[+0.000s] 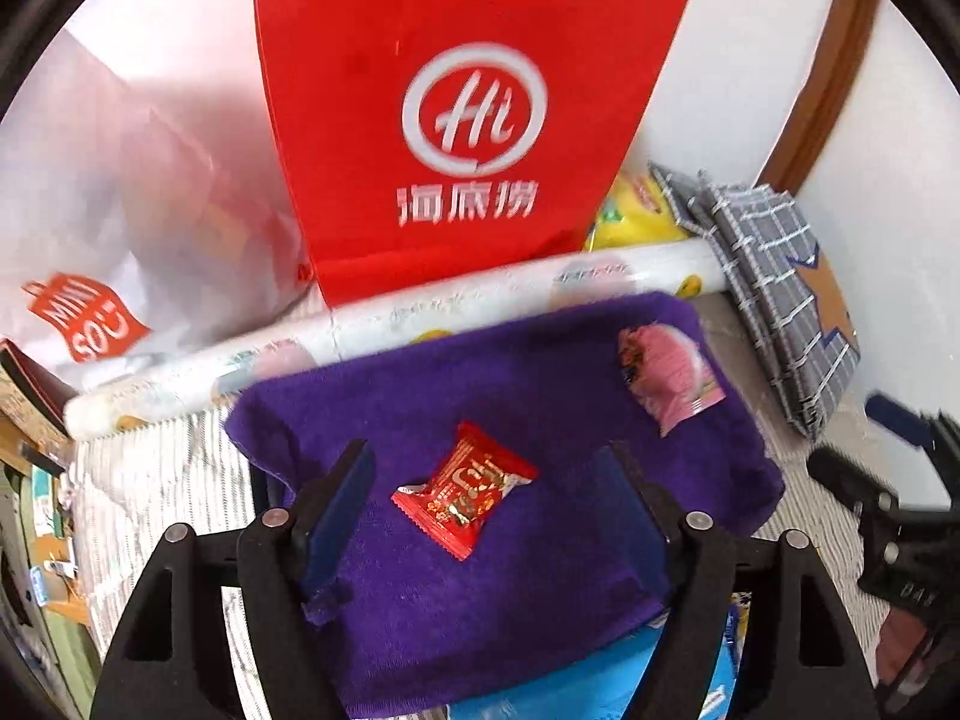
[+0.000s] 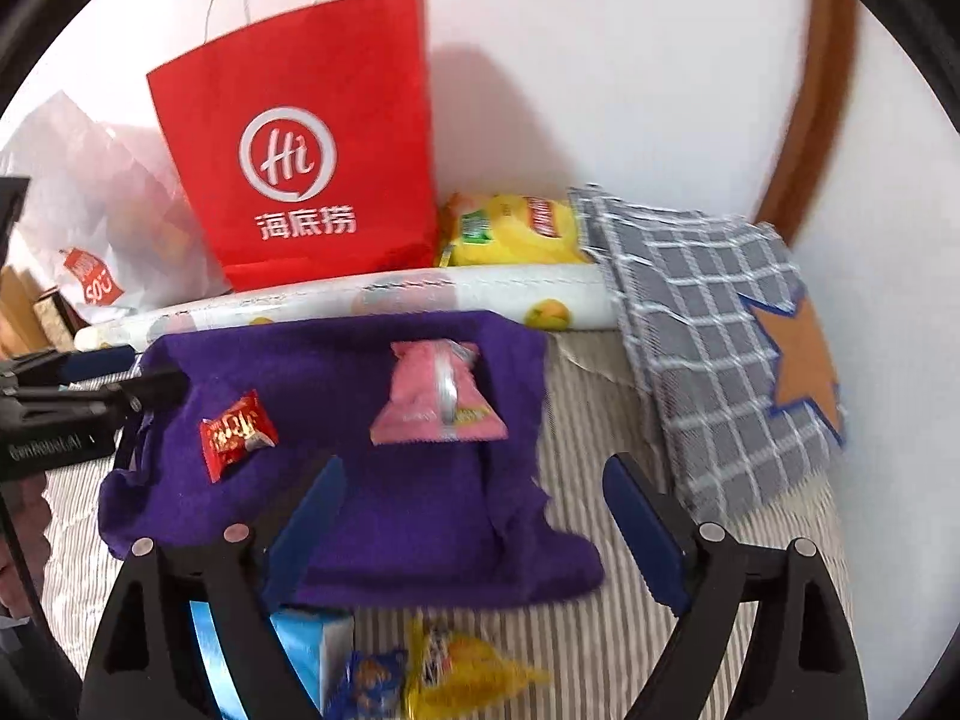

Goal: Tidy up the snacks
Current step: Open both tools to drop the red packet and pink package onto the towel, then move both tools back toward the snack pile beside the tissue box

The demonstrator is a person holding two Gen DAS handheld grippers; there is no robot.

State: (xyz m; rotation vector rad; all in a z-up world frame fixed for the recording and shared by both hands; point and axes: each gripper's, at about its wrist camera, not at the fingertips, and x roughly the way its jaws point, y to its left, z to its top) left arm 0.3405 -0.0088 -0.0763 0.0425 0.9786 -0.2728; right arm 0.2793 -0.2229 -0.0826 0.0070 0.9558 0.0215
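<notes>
A purple cloth (image 1: 510,588) (image 2: 384,516) lies spread over a raised block on the striped bed cover. On it rest a small red snack packet (image 1: 468,489) (image 2: 237,432) and a pink snack packet (image 1: 669,375) (image 2: 435,396). My left gripper (image 1: 486,462) hangs open just above the red packet, its blue pads apart on either side and not touching it. My right gripper (image 2: 474,474) is open too, hovering in front of the pink packet with nothing between its fingers. In the right wrist view the left gripper (image 2: 90,396) shows at the left edge.
A red paper bag (image 2: 300,144) and a white plastic bag (image 2: 90,210) stand against the wall. A white roll (image 2: 360,300), a yellow snack bag (image 2: 516,228) and a grey checked cloth (image 2: 708,324) lie behind the purple cloth. A blue box (image 2: 306,648) and yellow and blue wrapped snacks (image 2: 456,672) sit at the front.
</notes>
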